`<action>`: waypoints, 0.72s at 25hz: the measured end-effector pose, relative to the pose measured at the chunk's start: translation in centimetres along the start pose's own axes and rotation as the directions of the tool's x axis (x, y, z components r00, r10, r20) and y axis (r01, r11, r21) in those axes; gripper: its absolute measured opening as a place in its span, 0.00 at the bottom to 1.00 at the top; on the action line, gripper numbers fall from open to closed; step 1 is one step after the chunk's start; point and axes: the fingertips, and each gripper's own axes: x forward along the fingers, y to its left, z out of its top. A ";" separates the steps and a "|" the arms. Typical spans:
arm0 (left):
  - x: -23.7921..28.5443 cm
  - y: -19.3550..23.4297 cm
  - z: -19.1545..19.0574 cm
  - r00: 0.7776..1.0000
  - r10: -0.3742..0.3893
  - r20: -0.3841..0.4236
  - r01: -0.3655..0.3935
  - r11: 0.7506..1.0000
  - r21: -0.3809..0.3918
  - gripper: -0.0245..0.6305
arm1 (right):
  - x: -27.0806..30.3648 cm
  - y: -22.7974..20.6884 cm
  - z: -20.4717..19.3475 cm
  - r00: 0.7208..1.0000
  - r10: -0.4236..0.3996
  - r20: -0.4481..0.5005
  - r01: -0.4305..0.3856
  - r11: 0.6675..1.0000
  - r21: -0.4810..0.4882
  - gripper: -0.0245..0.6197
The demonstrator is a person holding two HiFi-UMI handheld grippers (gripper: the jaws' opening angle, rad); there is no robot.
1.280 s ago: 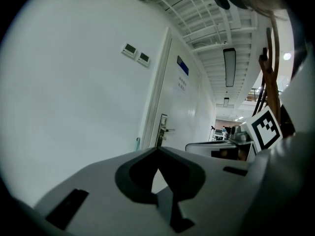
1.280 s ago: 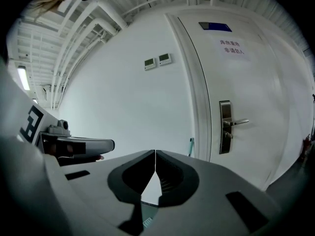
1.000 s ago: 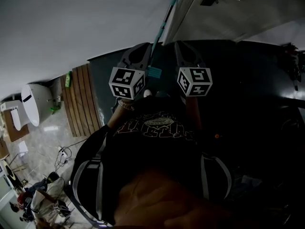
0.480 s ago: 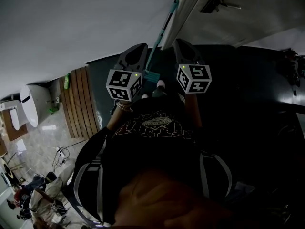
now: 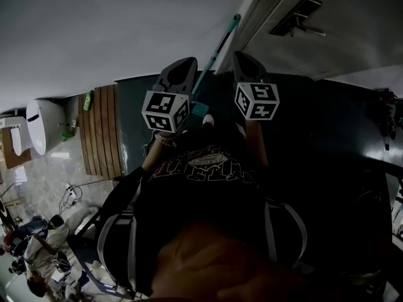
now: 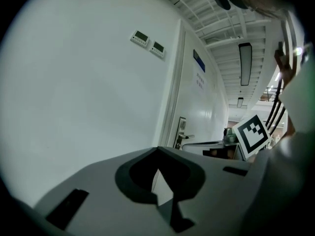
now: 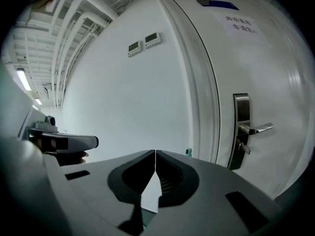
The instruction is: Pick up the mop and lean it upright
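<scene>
The left claw (image 6: 157,152) and right claw (image 7: 155,154) both have their jaws pressed together, with nothing between them. In the head view the mop (image 5: 214,54) rises at centre frame between the two claws, just beside the left one, and slants to the upper middle where the wall (image 5: 126,30) meets the door frame. Its thin pole looks light, stiff and smooth, likely to swivel in a pinch, so a hold near mid-pole seems best.
</scene>
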 end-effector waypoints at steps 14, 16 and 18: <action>3.4 0.8 0.1 0.995 0.099 0.013 -0.099 0.995 -0.025 0.11 | 6.7 -4.8 -1.8 0.996 0.061 -0.064 -0.061 0.998 0.006 0.07; 3.7 1.0 0.4 0.995 0.098 0.014 -0.098 0.995 -0.021 0.11 | 7.6 -5.2 -2.1 0.996 0.055 -0.076 -0.055 0.998 0.010 0.07; 3.9 1.3 0.7 0.996 0.094 0.015 -0.093 0.996 -0.015 0.11 | 8.4 -5.5 -2.5 0.995 0.048 -0.087 -0.047 0.999 0.011 0.07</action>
